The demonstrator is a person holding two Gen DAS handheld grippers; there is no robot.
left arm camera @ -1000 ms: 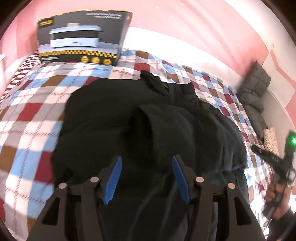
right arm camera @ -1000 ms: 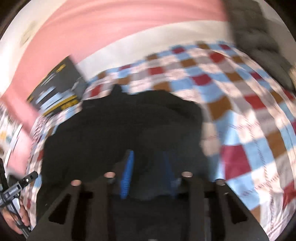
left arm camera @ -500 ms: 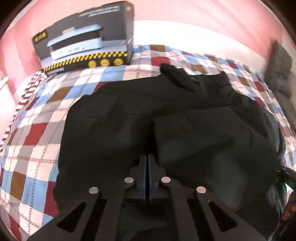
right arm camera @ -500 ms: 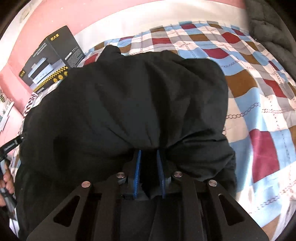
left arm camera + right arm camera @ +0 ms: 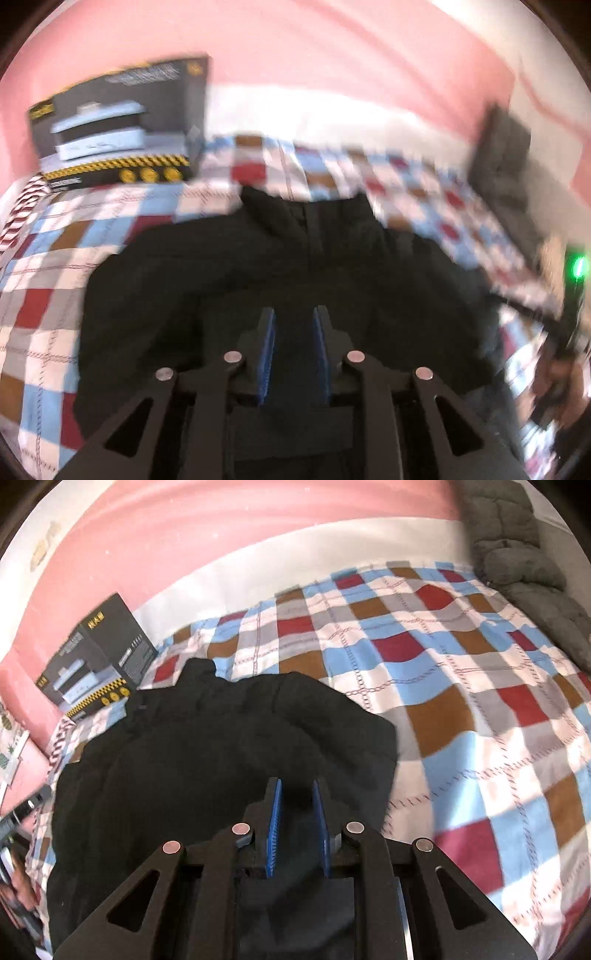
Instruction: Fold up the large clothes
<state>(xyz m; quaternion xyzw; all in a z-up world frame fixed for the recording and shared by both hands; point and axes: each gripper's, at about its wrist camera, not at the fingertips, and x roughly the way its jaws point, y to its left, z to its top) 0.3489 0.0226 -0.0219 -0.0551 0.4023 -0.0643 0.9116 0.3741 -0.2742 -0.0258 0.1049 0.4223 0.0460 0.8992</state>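
A large black garment [image 5: 229, 280] lies spread on the checked bedspread [image 5: 48, 266]; it also shows in the right wrist view [image 5: 207, 753]. My left gripper [image 5: 293, 317] hovers over the garment's near part, its blue-padded jaws a little apart with nothing between them. My right gripper [image 5: 297, 788] is over the garment's right side, jaws likewise a little apart and empty. The left view is motion-blurred.
A black appliance box [image 5: 114, 122] stands at the bed's far left by the pink wall; it also shows in the right wrist view [image 5: 96, 657]. Grey cushions [image 5: 517, 554] sit at the far right. The bedspread [image 5: 461, 701] lies bare right of the garment.
Both grippers were shut on folds of the garment half a second ago. Both have let go and opened slightly; the garment now lies flatter on the bed.
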